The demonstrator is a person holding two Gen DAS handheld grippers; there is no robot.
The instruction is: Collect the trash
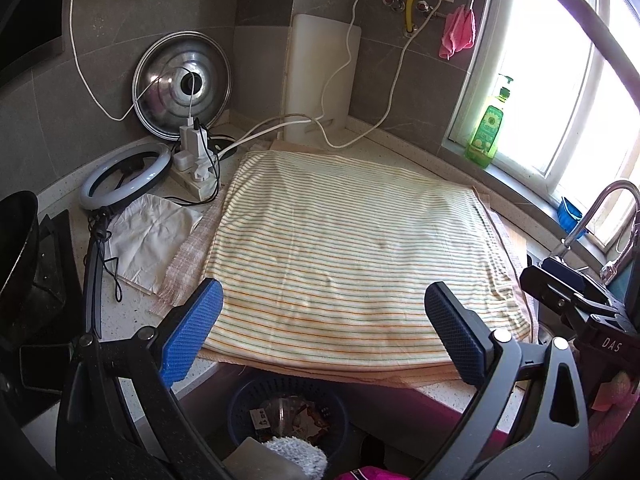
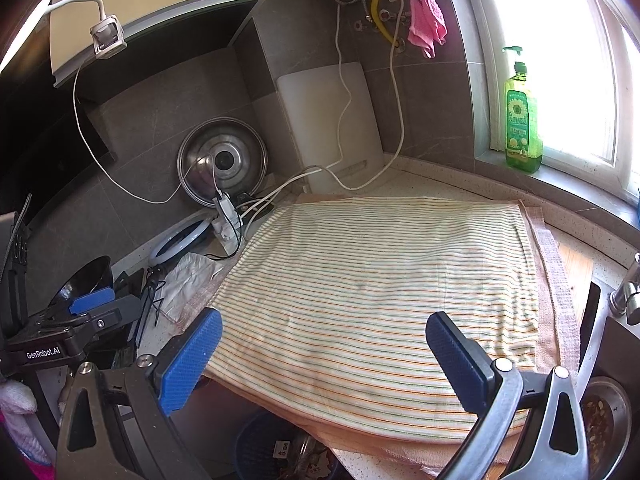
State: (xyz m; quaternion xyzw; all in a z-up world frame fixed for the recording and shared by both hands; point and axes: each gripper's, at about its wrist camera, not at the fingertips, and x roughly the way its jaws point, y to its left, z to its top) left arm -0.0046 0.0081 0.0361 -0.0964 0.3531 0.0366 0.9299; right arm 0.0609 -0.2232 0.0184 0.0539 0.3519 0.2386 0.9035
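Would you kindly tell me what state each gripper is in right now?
Left gripper: open, jaws wide apart, holding nothing, above the striped towel.
Right gripper: open, jaws wide apart, holding nothing.

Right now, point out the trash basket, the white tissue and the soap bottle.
trash basket point(image 1: 240, 396): left wrist view, blue rim.
white tissue point(image 1: 150, 236): left wrist view, crumpled middle.
soap bottle point(image 2: 522, 128): right wrist view, label.
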